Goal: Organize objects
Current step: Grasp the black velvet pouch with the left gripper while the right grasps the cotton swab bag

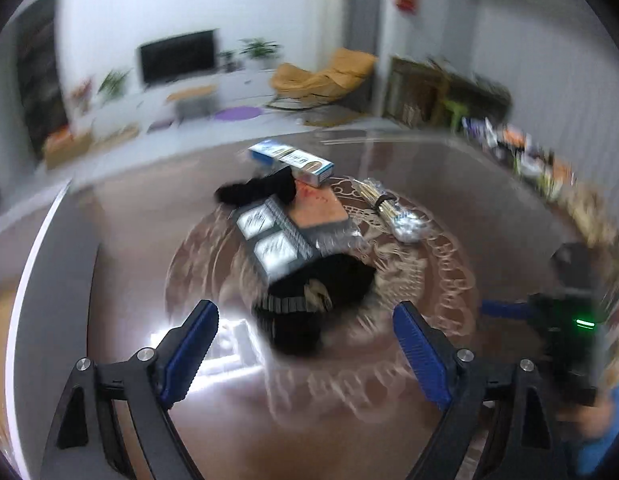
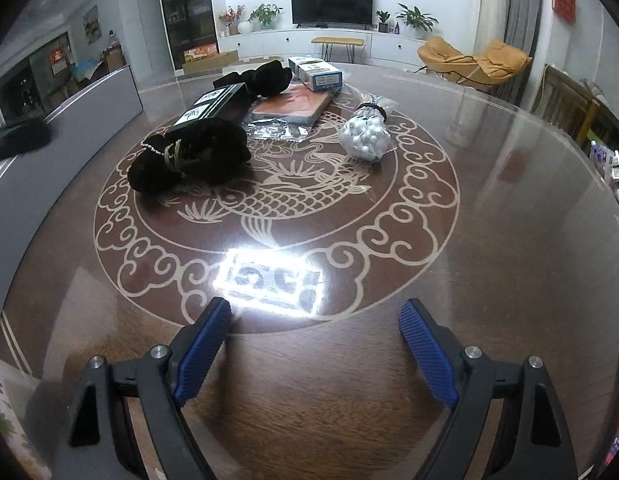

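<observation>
A cluster of objects lies on a round brown table (image 2: 489, 200) with a fish pattern. A black furry item (image 1: 317, 300) (image 2: 189, 156) lies nearest, just ahead of my open, empty left gripper (image 1: 305, 320). Behind it are a black box with white labels (image 1: 273, 240) (image 2: 213, 108), an orange-red flat pack (image 1: 321, 206) (image 2: 293, 106), a second black furry item (image 1: 261, 190) (image 2: 265, 76), a blue-white box (image 1: 293, 160) (image 2: 317, 72) and a clear bag of white balls (image 2: 365, 134) (image 1: 393, 210). My right gripper (image 2: 315, 320) is open and empty above the bare near table, well short of the objects.
A silver foil wrapper (image 2: 273, 130) lies beside the orange pack. A grey panel (image 2: 69, 120) borders the table's left side. Small clutter (image 1: 525, 156) sits at the right edge. The right gripper's body (image 1: 569, 328) shows at the left view's right.
</observation>
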A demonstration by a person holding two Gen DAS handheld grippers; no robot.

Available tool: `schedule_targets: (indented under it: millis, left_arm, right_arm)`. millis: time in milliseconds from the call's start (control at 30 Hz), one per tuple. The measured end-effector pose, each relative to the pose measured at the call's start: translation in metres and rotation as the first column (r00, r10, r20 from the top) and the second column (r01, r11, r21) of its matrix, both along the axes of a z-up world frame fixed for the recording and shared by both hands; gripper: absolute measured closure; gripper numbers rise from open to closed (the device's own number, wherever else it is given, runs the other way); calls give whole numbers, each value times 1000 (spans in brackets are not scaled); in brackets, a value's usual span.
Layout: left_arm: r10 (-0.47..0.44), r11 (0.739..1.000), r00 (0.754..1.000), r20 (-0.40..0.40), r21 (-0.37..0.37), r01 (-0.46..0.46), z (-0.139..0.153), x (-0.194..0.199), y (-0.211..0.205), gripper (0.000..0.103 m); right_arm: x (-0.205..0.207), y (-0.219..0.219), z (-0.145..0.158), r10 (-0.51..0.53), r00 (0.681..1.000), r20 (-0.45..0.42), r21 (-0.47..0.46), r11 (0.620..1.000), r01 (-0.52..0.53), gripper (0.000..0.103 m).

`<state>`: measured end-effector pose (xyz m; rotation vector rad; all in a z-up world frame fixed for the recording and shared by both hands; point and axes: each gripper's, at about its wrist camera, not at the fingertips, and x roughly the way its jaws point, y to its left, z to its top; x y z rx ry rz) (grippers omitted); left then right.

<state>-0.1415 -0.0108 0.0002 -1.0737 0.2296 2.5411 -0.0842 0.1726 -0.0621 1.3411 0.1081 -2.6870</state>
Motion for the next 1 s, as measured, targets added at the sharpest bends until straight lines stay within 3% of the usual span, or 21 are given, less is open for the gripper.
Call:
schedule_targets:
  millis: [67, 167, 200, 233, 300, 433, 533, 567, 600, 667, 833, 867, 933, 1000]
  left_arm:
    - [-25, 996, 999, 32, -79, 28, -17, -30, 18, 14]
    - [-76, 986, 984, 162, -138, 98, -54, -61, 38, 14]
    - [-86, 982, 979, 183, -149, 114, -64, -64, 43, 19]
    - [-91, 981, 979, 182, -151, 120, -69, -62, 45, 28]
    - [-98, 989, 979, 181, -88, 115, -71, -50, 41, 64]
    - [-55, 998, 979, 194, -18, 60, -68, -3, 25, 64]
    - [10, 997, 989, 145, -77, 1, -69, 47, 12, 59]
    - [30, 996, 991, 134, -87, -18, -70, 60, 8, 49]
    - [48, 995, 990, 132, -95, -35, -71, 68, 4, 33]
    - [60, 992, 990, 128, -113, -46, -74, 69, 1, 21]
    - [13, 997, 991, 136, -78, -2, -81, 49, 8, 19]
    - [15, 998, 989, 145, -68, -5, -82, 45, 7, 22]
    - [36, 998, 990, 136, -61, -27, -80, 43, 6, 40]
    - [74, 996, 989, 130, -53, -68, -78, 47, -2, 63]
  right_arm:
    - [2, -3, -2, -2, 1000, 0, 11, 1000, 2, 16]
    - [2, -3, -2, -2, 1000, 3, 2, 1000, 2, 14]
    - [3, -4, -2, -2, 1000, 3, 4, 1000, 2, 14]
    - [2, -4, -2, -1, 1000, 3, 6, 1000, 1, 14]
    - [2, -4, -2, 0, 1000, 4, 5, 1000, 0, 14]
    - [2, -5, -2, -1, 1000, 4, 6, 1000, 1, 14]
    - [2, -5, -2, 0, 1000, 4, 5, 1000, 0, 13]
    - [2, -5, -3, 1, 1000, 5, 5, 1000, -1, 13]
    - [2, -5, -3, 1, 1000, 5, 5, 1000, -1, 13]
    - [1, -6, -3, 1, 1000, 6, 6, 1000, -2, 12]
    - [-3, -4, -3, 23, 1000, 21, -36, 999, -22, 4]
    - [-10, 0, -1, 29, 999, 41, -79, 997, -26, 4]
    - [-32, 9, 8, 23, 996, 86, -131, 991, -11, 6]
    - [-60, 19, 25, -7, 997, 73, -147, 989, 17, 6]
